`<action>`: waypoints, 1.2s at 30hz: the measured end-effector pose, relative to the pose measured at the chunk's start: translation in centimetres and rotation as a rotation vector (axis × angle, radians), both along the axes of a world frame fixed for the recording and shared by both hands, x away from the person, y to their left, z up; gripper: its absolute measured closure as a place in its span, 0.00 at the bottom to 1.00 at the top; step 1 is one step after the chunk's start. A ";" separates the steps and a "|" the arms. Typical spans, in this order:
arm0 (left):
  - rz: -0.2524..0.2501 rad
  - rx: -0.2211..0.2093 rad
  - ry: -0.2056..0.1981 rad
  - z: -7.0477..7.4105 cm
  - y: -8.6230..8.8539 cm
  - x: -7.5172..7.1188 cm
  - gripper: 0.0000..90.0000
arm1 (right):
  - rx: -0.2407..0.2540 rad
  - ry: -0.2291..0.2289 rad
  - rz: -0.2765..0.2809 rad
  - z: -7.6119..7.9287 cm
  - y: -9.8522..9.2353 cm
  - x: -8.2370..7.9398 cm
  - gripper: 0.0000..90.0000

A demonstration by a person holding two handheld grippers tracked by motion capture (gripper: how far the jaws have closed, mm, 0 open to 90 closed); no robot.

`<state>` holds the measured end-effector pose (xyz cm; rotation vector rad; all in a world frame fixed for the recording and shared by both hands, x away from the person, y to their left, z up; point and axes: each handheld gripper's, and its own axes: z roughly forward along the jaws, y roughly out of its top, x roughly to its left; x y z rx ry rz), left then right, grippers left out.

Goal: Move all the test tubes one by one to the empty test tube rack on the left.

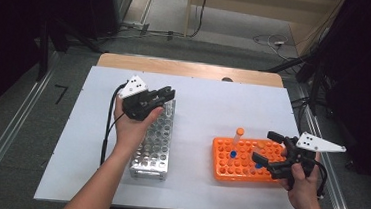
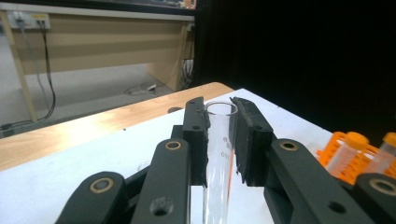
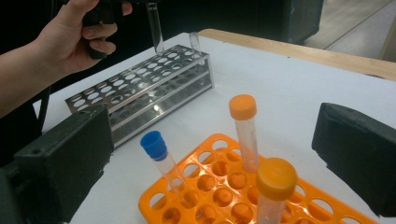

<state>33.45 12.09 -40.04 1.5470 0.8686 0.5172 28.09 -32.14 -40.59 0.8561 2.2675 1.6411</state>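
**Glass tube over the metal rack, one already in**

The glass tube is clamped between my left fingers, held upright by its upper part with the open mouth showing just above the pads. In the right gripper view the tube's lower end hangs just above the far end of the metal rack, not yet down in a hole. One more clear tube already stands in the rack's far corner; the other holes I can see look empty.

My left gripper sits over the rack's far end on the white bench. My right gripper is off to the other side, fingers spread wide with nothing between them, hovering at the orange rack. That rack carries capped tubes: two with orange caps and at least one with a blue cap.

I judge the job barely begun: one tube seated, this one about to be lowered. Lining its tip up with a hole is what remains for my left hand.
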 end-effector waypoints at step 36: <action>0.125 0.116 0.060 -2.8 -1.5 2.8 0.84 | 0.013 0.037 -0.060 -1.2 -1.7 1.0 0.00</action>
